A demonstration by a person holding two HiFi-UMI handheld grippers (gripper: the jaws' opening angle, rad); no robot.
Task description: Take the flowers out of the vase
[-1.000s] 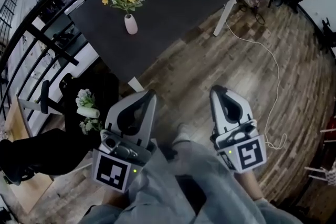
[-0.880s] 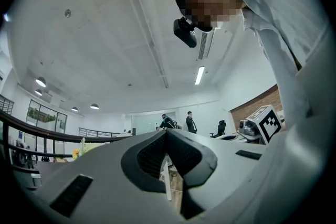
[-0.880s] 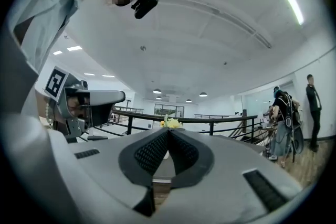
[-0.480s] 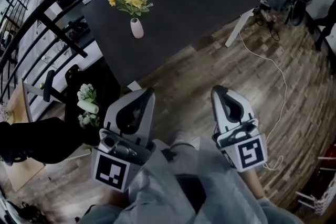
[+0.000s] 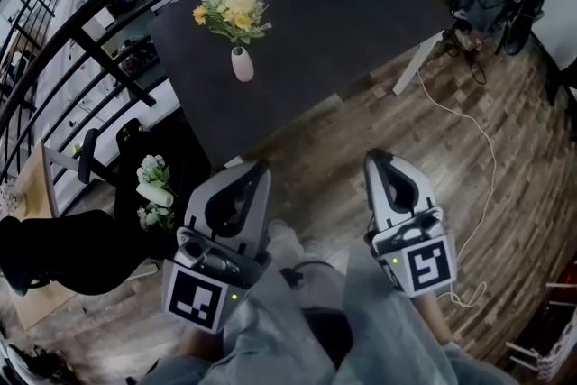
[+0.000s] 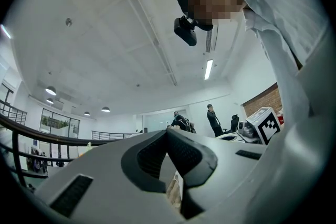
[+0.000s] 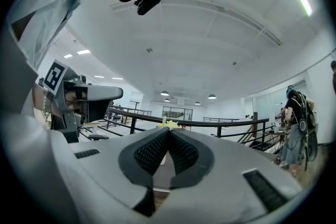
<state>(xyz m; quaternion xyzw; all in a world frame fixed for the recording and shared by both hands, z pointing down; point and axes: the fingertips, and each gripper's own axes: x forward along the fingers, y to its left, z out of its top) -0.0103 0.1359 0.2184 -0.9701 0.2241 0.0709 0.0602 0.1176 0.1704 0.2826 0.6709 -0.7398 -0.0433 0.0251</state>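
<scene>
Left tongs (image 5: 256, 169) closed, right tongs (image 5: 377, 158) closed (both empty)

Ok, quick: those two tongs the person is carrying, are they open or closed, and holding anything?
Left tongs: closed, holding nothing.
Right tongs: closed, holding nothing.

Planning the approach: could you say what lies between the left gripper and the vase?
Head view: only wood floor, then bare dark tabletop, between left gripper and vase.
</scene>
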